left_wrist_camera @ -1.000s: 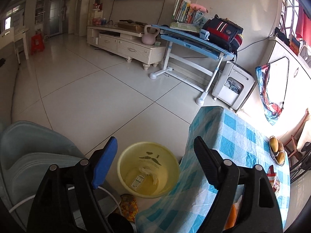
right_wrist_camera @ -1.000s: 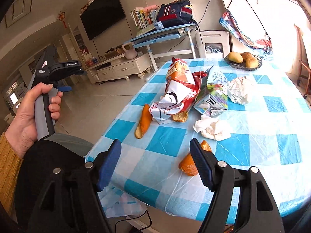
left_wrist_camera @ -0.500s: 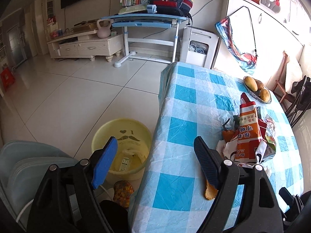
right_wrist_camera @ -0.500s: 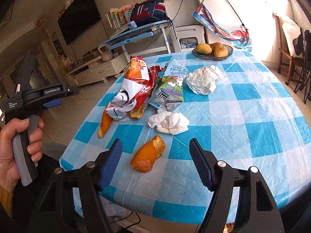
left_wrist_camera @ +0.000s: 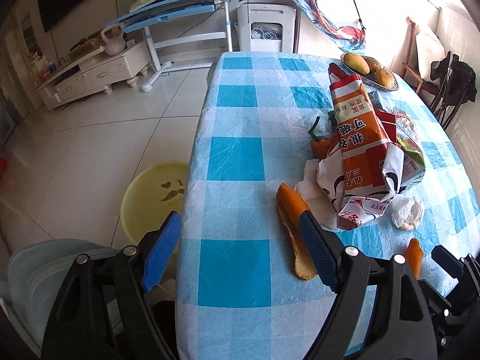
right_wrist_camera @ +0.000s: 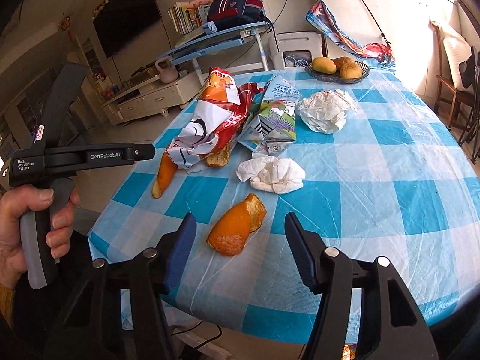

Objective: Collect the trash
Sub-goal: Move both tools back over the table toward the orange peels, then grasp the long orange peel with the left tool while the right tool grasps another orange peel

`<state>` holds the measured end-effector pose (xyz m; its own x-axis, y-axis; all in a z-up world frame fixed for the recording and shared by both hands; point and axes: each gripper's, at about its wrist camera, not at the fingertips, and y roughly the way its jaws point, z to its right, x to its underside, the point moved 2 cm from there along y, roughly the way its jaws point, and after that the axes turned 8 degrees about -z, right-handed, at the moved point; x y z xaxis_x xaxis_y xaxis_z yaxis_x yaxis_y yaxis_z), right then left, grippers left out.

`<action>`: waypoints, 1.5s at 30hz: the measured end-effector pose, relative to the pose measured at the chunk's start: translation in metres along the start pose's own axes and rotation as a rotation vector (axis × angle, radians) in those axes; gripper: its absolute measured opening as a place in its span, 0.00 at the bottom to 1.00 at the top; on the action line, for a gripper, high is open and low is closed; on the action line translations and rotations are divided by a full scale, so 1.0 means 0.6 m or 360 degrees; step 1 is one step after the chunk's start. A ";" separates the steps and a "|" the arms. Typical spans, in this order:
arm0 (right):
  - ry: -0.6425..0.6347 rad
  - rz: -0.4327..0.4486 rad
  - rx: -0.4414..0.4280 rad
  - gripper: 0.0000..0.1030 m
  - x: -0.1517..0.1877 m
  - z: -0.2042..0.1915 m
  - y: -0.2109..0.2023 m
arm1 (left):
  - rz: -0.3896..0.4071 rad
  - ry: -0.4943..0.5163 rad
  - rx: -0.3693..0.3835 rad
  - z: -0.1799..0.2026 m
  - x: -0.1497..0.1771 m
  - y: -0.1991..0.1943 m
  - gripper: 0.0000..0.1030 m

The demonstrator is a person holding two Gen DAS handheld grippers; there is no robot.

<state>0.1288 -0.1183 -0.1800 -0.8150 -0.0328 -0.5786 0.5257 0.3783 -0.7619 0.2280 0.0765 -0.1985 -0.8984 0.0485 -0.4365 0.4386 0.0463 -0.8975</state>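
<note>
Right gripper point(right_wrist_camera: 240, 249) jaws wide, empty, straddling the curled orange peel piece point(right_wrist_camera: 238, 229) near the blue-checked tablecloth point(right_wrist_camera: 375, 165) front edge; closing may nudge the peel over it. Left gripper point(left_wrist_camera: 240, 249) likewise wide, empty.

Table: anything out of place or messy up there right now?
Yes. Litter is strewn over the checked table: two orange peels, a torn snack bag, a crushed carton and crumpled tissues. Only the fruit bowl looks in order. Both tongs are open.
</note>
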 end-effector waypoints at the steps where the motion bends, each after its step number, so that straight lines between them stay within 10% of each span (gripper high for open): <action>1: 0.0001 0.0001 0.0002 0.56 0.001 0.000 -0.001 | -0.0009 0.0018 0.0002 0.006 0.001 0.002 0.76; 17: -0.0054 -0.0004 -0.0033 0.38 0.004 -0.012 -0.004 | -0.0117 -0.0022 0.0219 0.014 0.008 0.023 0.75; 26: -0.0055 0.0011 -0.0019 0.29 0.004 -0.012 -0.016 | -0.0180 0.0039 0.0396 0.029 0.020 0.026 0.33; 36: -0.0027 -0.0002 -0.0074 0.40 0.004 -0.032 -0.005 | -0.0167 0.0030 0.0364 0.029 0.031 0.021 0.33; 40: -0.0077 -0.0007 -0.0067 0.21 0.007 -0.039 -0.010 | -0.0153 0.0086 0.0414 0.035 0.041 0.007 0.22; 45: -0.0006 0.0000 -0.0043 0.21 0.004 -0.025 -0.020 | -0.0130 0.0045 0.0446 0.028 0.044 -0.009 0.23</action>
<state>0.1169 -0.1091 -0.1680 -0.8138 -0.0365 -0.5800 0.5190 0.4033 -0.7536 0.2015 0.0607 -0.2062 -0.9278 0.0837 -0.3636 0.3377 -0.2258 -0.9138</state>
